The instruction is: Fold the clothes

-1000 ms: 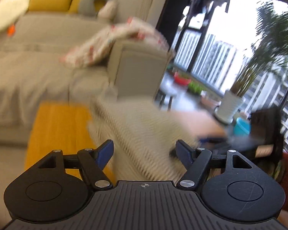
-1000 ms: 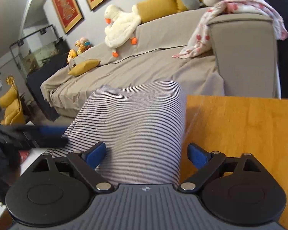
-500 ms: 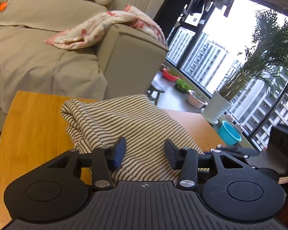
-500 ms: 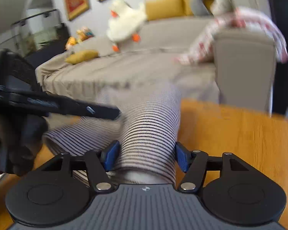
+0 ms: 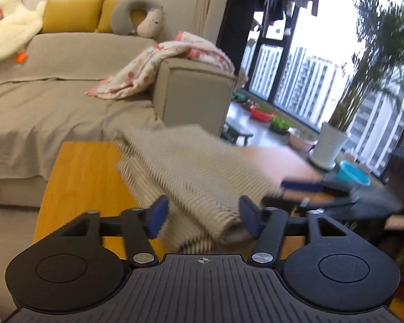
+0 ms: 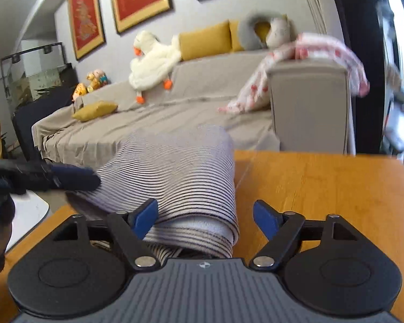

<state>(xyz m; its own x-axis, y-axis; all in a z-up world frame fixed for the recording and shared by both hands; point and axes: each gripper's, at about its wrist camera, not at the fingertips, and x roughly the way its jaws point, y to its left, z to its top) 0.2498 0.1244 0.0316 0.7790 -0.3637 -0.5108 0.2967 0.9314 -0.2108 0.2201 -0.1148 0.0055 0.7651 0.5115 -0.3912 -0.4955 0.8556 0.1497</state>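
- Left wrist view: the left claw [image 5: 200, 219] is sitting low over the worktop [image 5: 80, 177], and the striped top [image 5: 191, 177] is lying bunched straight ahead, its near rolled end poking in between the blue pads [image 5: 159, 215].
- The jaws have just been opening a little; the cloth is between them, brushing the right pad, while the left pad is standing clear, so I am reading this claw as apart, not clamped.
- The top's long axis is running away from the camera and a bit to the left, toward the sofa [image 5: 67, 102].
- The right claw [image 5: 307, 188] is showing as a blurred dark bar at the top's right edge.
- Right wrist view: the right claw [image 6: 206, 218] is facing the same top [image 6: 180, 172], folded into a thick roll on the worktop [image 6: 323, 188].
- Its jaws have just been closing, with the roll's near end between them; the left pad [image 6: 145, 216] is touching cloth, the right pad is standing off, with bare wood in the gap. Apart, then, no squeeze yet.
- The roll is lying left of this claw's centre line, stretching away toward the sofa.
- The left claw [image 6: 67, 179] is reaching in at the roll's left flank.
- My call: both claws are equally near, one at each end-corner, and the next fold is hanging on both getting a real bite first.
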